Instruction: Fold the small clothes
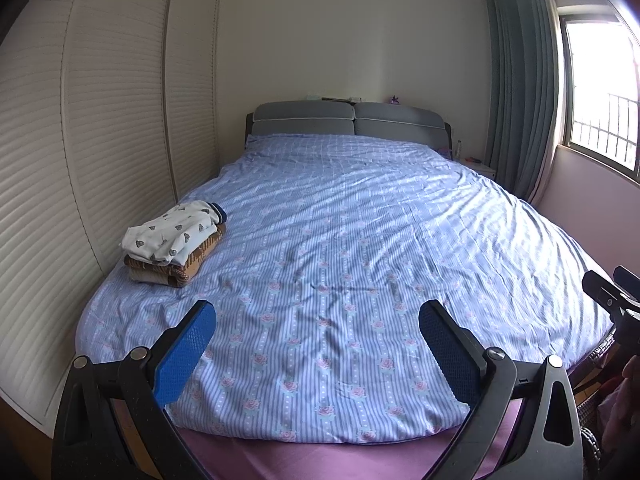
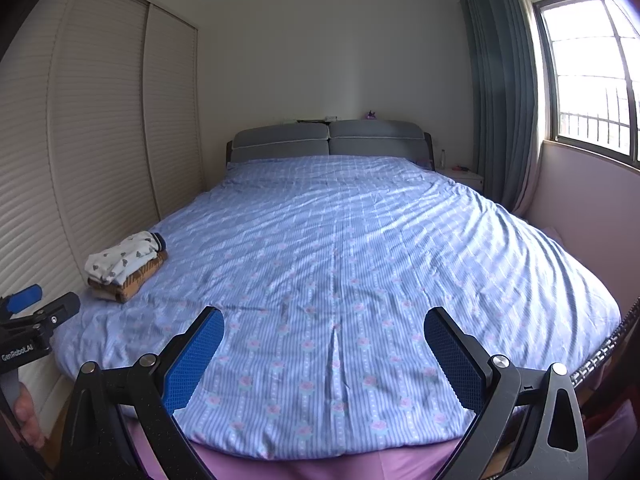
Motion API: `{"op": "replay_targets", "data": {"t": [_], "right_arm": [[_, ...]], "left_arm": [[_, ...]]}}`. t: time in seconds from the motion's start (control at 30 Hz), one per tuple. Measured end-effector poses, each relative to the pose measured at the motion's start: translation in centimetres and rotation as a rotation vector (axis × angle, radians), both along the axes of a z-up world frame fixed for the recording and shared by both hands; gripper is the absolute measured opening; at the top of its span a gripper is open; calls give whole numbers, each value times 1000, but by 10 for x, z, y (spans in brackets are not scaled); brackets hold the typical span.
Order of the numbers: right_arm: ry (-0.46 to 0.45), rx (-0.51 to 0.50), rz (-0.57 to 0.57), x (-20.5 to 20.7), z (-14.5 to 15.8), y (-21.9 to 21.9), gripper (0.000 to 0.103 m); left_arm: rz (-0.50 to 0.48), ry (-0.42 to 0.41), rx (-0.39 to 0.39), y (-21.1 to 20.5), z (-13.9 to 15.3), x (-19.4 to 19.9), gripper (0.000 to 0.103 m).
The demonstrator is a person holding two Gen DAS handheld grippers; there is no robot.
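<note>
Left wrist view: the left gripper (image 1: pixel 318 322) is held up over the foot of the bed (image 1: pixel 340 240), pointing at the headboard (image 1: pixel 348 120). Its two blue pads (image 1: pixel 184 354) are spread wide apart, with nothing between them. The right gripper (image 1: pixel 612 292) peeks in at the right edge, but you cannot tell here if it is spread or closed. A bit of a hand (image 1: pixel 624 408) shows low on the right. The clothes (image 1: pixel 174 246) sit in a neat folded pile on the left side of the bed, near the closet (image 1: pixel 100 140). The top piece is white with small dark prints and a dark blue band. Under it is a brown and tan piece. The pile is well apart from the pads. The cover is blue with stripes and pink flowers, and it has many wrinkles.

Right wrist view: the right gripper (image 2: pixel 324 322) is also over the foot of the bed, spread wide, holding nothing. The left gripper (image 2: pixel 30 308) shows at the left edge, and fingers (image 2: pixel 26 416) hold it from below. The clothes (image 2: pixel 126 266) are far to the left on the bed, still folded in a pile. A curtain (image 2: pixel 500 92) hangs by the window (image 2: pixel 592 68) on the right.
</note>
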State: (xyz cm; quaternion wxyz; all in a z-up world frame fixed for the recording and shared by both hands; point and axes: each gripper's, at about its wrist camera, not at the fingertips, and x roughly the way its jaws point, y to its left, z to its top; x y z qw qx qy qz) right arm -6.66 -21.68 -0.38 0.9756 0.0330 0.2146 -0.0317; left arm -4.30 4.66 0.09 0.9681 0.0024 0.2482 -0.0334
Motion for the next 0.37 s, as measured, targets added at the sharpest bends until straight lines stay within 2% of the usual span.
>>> {"op": "replay_targets", "data": {"t": [0.37], "right_arm": [[16, 17, -19, 4, -9, 0, 102]], "left_arm": [[-4, 15, 18, -4, -6, 8, 103]]}}
